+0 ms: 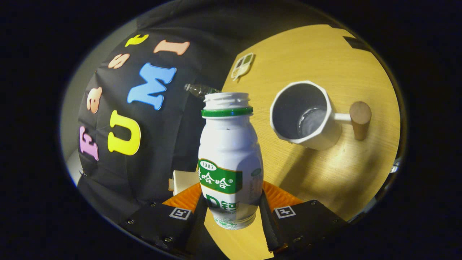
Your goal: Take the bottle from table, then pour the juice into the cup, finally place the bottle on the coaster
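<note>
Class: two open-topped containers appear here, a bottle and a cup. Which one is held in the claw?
The white bottle with the green neck ring: the claw grips its lower body from both sides. The white cup stands apart on the table.

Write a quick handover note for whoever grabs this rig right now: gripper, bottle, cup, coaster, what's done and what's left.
Hand-held gripper: shut on the bottle, cap off, lifted and tilted with the view.
Cup: white, wooden handle, on the table beyond the fingers, beside the bottle's mouth; some liquid shows inside.
Coaster: farther back, near the table's edge.
Done: bottle picked up.
Left: finish pouring if needed, then set the bottle on the coaster.
</note>
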`<state>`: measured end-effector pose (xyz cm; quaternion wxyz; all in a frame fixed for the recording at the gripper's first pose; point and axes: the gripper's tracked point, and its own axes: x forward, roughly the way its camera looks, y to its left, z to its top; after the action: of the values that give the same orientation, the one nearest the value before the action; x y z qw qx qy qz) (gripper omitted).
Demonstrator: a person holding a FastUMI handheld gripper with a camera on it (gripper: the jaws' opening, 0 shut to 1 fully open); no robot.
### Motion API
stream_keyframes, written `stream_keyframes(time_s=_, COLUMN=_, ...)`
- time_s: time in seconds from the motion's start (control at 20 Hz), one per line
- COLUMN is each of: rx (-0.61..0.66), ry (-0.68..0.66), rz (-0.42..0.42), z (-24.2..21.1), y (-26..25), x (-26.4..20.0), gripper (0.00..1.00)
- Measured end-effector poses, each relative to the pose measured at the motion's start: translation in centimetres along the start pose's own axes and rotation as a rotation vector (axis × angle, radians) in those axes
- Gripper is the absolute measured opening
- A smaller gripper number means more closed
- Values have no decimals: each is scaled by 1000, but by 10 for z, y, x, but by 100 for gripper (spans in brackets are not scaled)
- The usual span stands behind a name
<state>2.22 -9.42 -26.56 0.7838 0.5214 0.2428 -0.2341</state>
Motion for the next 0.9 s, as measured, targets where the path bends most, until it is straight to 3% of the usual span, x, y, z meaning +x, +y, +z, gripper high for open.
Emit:
stream_keyframes(time_s=0.45, rx=-504, ry=-84, rz=-13, z=-3, y=24, x=14, gripper=69)
stream_keyframes(time_s=0.9, rx=-787, ry=-200, rz=-41, z=-9, y=58, x=40, gripper=69)
